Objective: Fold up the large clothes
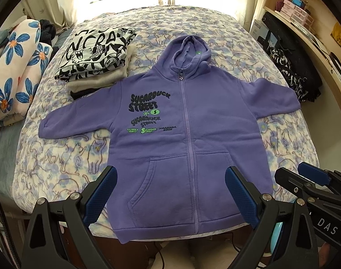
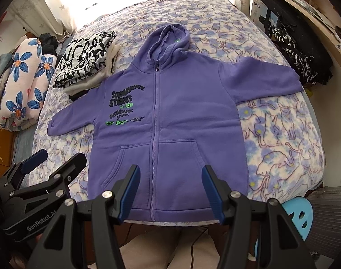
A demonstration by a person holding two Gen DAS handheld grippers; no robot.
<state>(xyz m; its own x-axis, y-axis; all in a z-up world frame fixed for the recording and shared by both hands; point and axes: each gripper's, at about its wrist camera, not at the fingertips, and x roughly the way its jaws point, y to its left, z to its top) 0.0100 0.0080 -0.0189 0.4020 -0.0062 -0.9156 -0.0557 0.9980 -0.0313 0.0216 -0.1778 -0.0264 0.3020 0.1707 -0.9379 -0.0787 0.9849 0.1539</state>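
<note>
Cat-print bedspread (image 1: pixel 215 29), flowered quilt (image 1: pixel 15 67) (rolled, at left), wooden shelf (image 1: pixel 305 33), blue stool (image 2: pixel 298 219)

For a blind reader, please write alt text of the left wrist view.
A purple zip hoodie lies flat, front up, sleeves spread, on a cat-print bed. The open left gripper hovers above its hem; folded clothes lie behind.

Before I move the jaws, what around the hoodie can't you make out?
- Hoodie hem, both views: the bed edge and the left gripper and right gripper cut it off.
- Folded stack, both views: lower layers hidden under the printed top garment.
- Hoodie neck tag, both views: too small to read.
- Shelf items, left wrist view: blurred by fisheye.
</note>
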